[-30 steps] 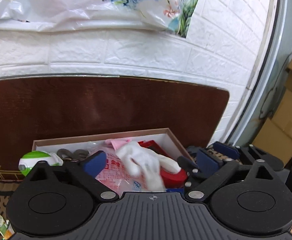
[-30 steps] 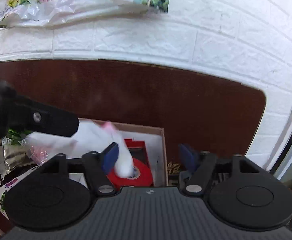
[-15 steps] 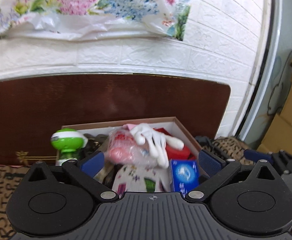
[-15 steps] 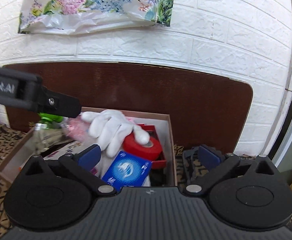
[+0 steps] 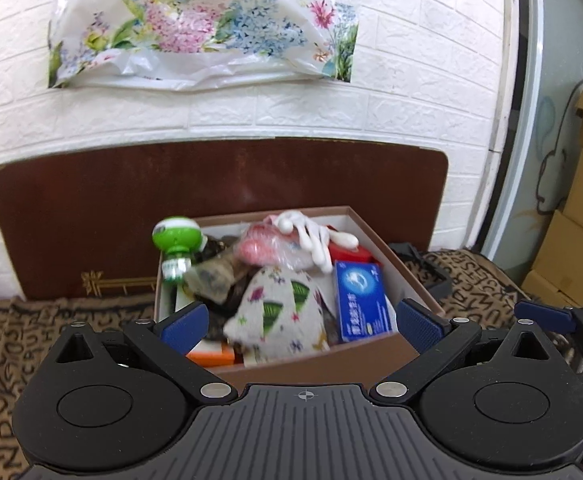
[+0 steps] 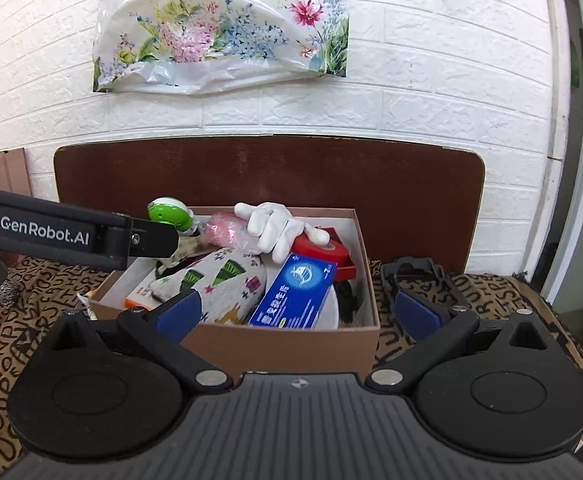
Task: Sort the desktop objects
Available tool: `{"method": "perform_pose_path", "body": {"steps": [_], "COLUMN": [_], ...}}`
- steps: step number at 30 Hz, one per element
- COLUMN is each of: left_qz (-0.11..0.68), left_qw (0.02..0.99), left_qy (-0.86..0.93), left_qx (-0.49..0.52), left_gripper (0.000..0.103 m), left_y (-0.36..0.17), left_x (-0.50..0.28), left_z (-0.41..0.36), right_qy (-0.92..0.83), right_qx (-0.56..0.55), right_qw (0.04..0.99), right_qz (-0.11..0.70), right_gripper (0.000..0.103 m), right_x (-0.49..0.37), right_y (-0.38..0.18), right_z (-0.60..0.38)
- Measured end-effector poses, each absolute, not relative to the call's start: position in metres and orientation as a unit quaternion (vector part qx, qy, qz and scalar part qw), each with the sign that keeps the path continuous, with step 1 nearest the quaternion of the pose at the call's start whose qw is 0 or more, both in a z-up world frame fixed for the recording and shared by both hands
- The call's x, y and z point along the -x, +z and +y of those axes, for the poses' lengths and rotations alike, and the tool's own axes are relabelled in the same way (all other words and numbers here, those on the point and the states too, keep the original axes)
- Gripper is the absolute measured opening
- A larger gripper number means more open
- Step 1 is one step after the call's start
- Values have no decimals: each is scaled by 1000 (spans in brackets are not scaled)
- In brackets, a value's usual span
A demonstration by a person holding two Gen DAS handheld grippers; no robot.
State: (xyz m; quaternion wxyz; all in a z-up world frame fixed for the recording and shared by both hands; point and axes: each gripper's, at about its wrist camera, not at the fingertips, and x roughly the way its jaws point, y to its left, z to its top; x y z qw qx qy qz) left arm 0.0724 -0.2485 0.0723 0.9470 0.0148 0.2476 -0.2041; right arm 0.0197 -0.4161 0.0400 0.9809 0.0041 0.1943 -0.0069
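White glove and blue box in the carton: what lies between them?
In the right wrist view, a red tape roll sits between the white glove and the blue box.

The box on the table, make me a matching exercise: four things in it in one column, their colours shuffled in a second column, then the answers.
Things:
1. glove
2. tape roll
3. flat carton
4. round-capped bottle

Colours:
A. blue
B. green and white
C. white
D. red

Pairs: 1-C, 2-D, 3-A, 4-B. All lie in the brown box.
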Motion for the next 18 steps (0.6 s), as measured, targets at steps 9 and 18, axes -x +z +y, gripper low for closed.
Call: {"method": "perform_pose_path", "body": {"steps": [9,18], "left_qz": [249,258], "left_qw": [943,942], "left_qy": [-220,-215], "left_qx": [-31,-25], "left_gripper": [103,103], "left_y": [64,58], "left_x": [-35,-24], "left_z": [-237,-223], "right_qy": [-16,-6], "right_qx": [-7,6], "right_qw": [979,979], "right_qz": [205,204], "right_gripper": [103,103], "right_x": [11,25], "right_y": [33,33], "right_z": [-406,-391]}}
